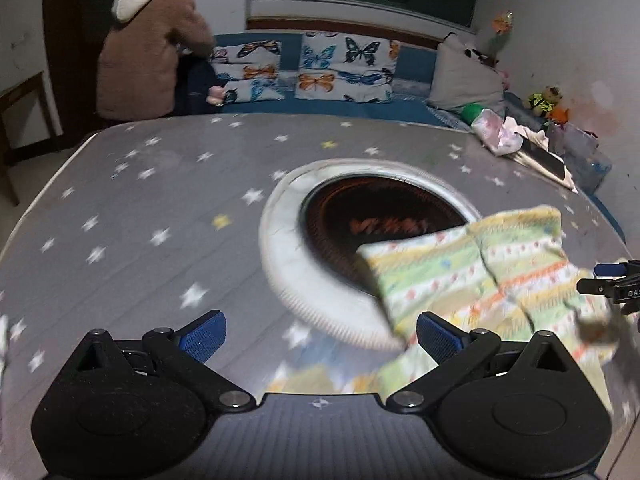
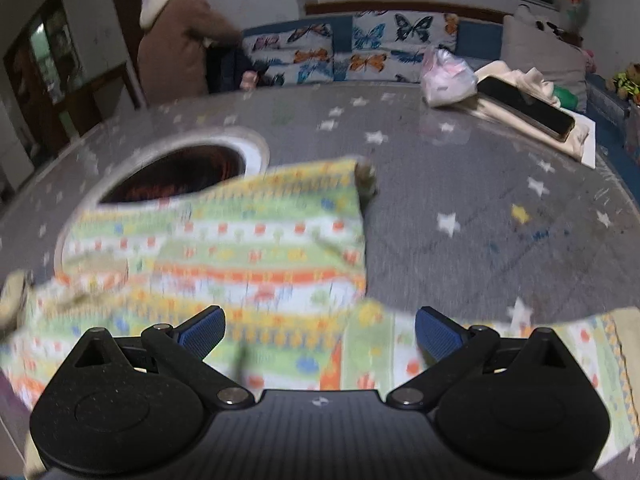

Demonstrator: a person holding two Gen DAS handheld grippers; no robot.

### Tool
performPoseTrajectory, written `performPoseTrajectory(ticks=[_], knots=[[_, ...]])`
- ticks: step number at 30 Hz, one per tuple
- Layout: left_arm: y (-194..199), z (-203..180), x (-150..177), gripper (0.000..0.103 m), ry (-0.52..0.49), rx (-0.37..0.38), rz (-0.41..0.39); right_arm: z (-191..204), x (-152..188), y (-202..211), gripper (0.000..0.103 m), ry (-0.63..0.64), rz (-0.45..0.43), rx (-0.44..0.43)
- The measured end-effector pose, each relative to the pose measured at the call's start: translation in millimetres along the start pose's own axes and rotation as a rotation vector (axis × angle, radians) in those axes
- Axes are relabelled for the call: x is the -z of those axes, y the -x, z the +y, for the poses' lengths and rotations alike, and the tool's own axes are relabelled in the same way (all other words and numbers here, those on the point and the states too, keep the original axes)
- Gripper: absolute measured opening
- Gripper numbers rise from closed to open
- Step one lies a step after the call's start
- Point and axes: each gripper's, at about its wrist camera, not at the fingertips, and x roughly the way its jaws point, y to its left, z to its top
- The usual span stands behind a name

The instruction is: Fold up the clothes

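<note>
Left gripper [image 1: 321, 338] jaws wide, empty, over the glossy grey star-print desk [image 1: 160, 200]. Round heater opening [image 1: 380, 220] mid-desk. Soft striped patterned garment [image 2: 240, 248] lies rumpled, overlapping the opening. Right gripper [image 2: 320, 336] jaws wide above it. Flat black phone [image 2: 524, 108] far right corner.

Open tabletop [image 1: 132, 216] stretches wide to the left of the round heater opening [image 1: 380, 224], offering clear passage. A striped garment [image 2: 248, 248] overlaps that opening's near right rim. At the far right edge, a plastic bag [image 2: 446, 76] and a phone [image 2: 524, 106] on cloth crowd the corner.
</note>
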Motion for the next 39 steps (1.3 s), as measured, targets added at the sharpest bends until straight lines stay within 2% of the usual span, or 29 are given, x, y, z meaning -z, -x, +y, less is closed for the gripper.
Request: performPoseTrajectory(ticks=[6,13,15,19,21,25,27,28,30,32,36,39], knots=[[-55,-16,-29,0.100,-0.016,0.017,0.043,-9,-40,-10,0.098,-0.053,-0.041,-0.027],[-94,-17,-37,0.095,-0.017,0.041,0.098,-21,-77,-44,0.089,-0.137,-0.033,-0.057],[-100,-18,-37,0.085,-0.019,0.059,0.112,-23,-82,-55,0.081,-0.158,-0.016,-0.067],[-109,-22,-34,0.070,-0.037,0.102,0.134,-27,-87,-74,0.077,-0.194,0.016,-0.097],[-113,-26,-32,0.050,-0.054,0.121,0.139,-27,-87,-80,0.069,-0.203,0.035,-0.116],[-117,-32,-32,0.024,-0.057,0.161,0.140,-26,-83,-89,0.061,-0.211,0.069,-0.139],[-115,-34,-33,0.013,-0.060,0.181,0.125,-24,-82,-89,0.040,-0.213,0.077,-0.158],[-113,-35,-34,0.010,-0.056,0.196,0.117,-24,-82,-89,0.037,-0.215,0.080,-0.168],[-105,-38,-35,0.008,-0.060,0.233,0.087,-22,-80,-86,0.023,-0.213,0.081,-0.187],[-95,-42,-35,0.007,-0.073,0.271,0.061,-22,-79,-81,0.015,-0.214,0.073,-0.208],[-72,-54,-32,0.005,-0.108,0.347,0.021,-20,-75,-63,0.006,-0.202,0.043,-0.248],[-58,-61,-25,0.005,-0.140,0.401,0.006,-16,-68,-42,0.004,-0.166,0.014,-0.283]])
